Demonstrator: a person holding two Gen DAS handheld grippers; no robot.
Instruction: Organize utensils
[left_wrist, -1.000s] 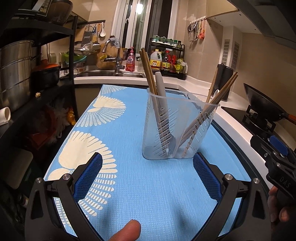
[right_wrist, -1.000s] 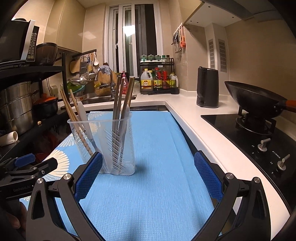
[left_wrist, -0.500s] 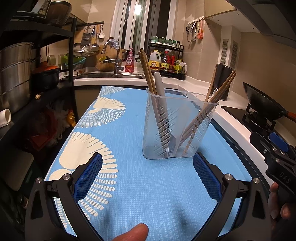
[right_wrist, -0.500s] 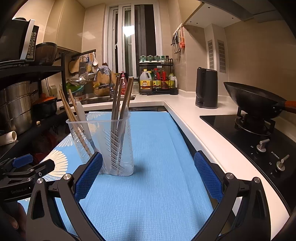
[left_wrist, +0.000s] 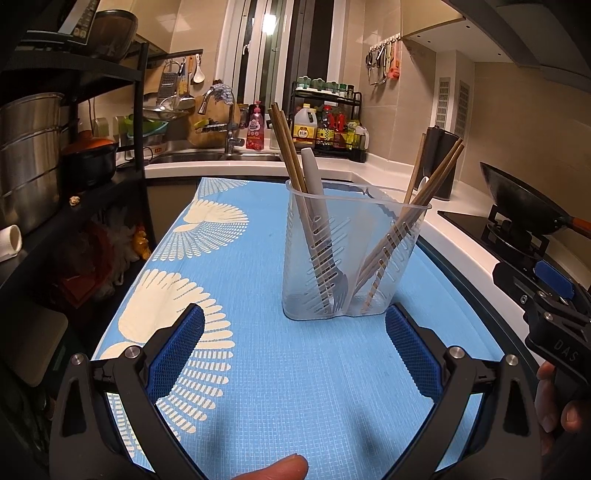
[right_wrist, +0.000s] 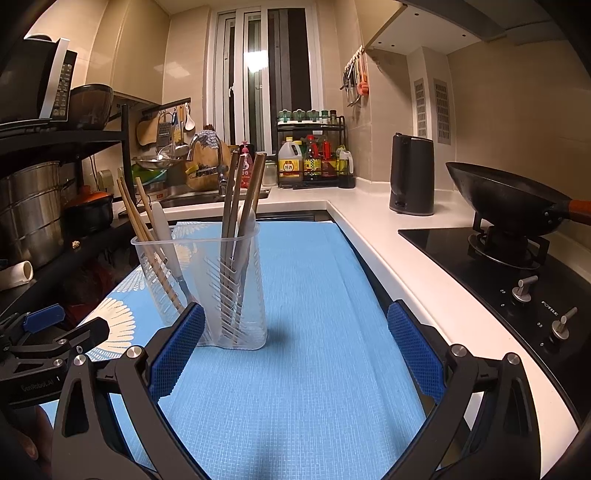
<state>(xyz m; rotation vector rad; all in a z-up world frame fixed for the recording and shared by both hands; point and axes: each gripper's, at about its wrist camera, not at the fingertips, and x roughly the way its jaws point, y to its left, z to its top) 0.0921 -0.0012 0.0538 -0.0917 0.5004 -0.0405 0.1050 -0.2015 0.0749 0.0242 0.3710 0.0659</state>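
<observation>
Holder handling: the clear plastic utensil holder (left_wrist: 352, 254) looks light and thin-walled, likely to tip or slide on the mat; I would take it low across the body.
Utensils: wooden chopsticks (left_wrist: 286, 147) and a fork (left_wrist: 338, 291) (tines down) look stiff and slim; pinch the upper shafts.
Look: two compartments, slotted walls.
Place: upright on the blue mat (left_wrist: 295, 387), ahead of both grippers.
Left gripper (left_wrist: 295, 354): pads wide apart, empty.
Right gripper (right_wrist: 295, 350): pads wide apart, empty.

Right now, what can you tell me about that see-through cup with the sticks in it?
The clear plastic holder stands upright on the blue mat. Its walls have slanted slots. Inside, wooden chopsticks and a fork lean to one side, more chopsticks to the other. Neither pair of tongs touches it.
</observation>
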